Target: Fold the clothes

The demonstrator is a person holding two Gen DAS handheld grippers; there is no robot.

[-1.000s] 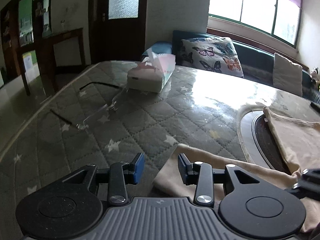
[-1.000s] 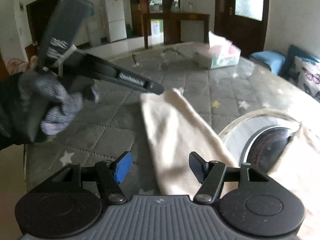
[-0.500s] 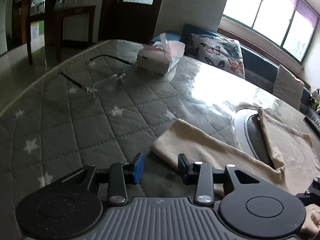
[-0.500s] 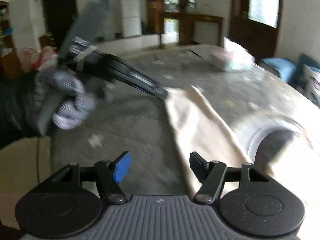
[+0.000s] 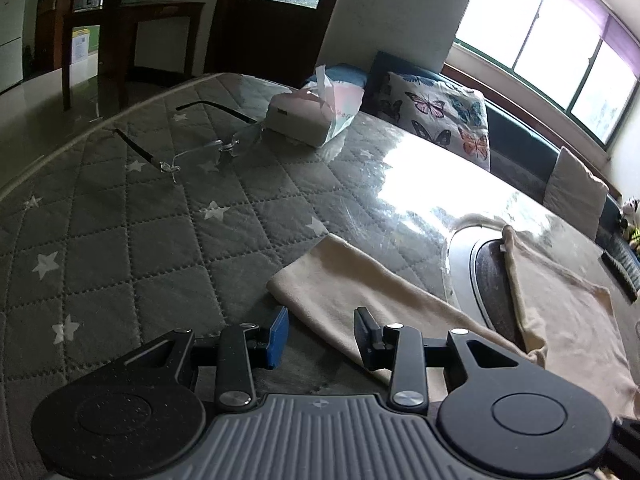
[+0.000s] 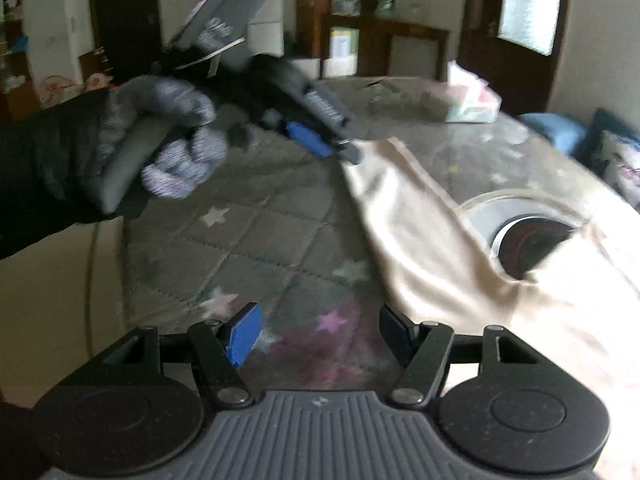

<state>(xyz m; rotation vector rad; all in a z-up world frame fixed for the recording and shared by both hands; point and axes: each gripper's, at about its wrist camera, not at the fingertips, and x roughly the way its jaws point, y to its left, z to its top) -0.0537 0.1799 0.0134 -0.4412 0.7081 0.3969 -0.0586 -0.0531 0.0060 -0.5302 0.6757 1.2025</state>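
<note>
A cream garment (image 5: 384, 300) lies spread on the quilted grey table (image 5: 160, 240), its long sleeve reaching toward me and its body (image 5: 568, 320) draped past a round inset at the right. My left gripper (image 5: 321, 330) is open and empty, just short of the sleeve's end. In the right wrist view the same garment (image 6: 432, 240) runs from the middle to the right. My right gripper (image 6: 320, 334) is open and empty above bare table beside the sleeve. The left gripper (image 6: 336, 142), held by a gloved hand, hovers at the sleeve's far tip there.
A pair of glasses (image 5: 196, 140) and a tissue box (image 5: 308, 116) sit at the table's far side. A round metal-rimmed inset (image 5: 480, 268) lies partly under the garment. A sofa with a butterfly cushion (image 5: 440, 116) stands behind the table.
The left gripper has pulled back from the sleeve's end, which now lies ahead of its fingers. The right gripper has drawn back and left, off the sleeve. Both stay open.
</note>
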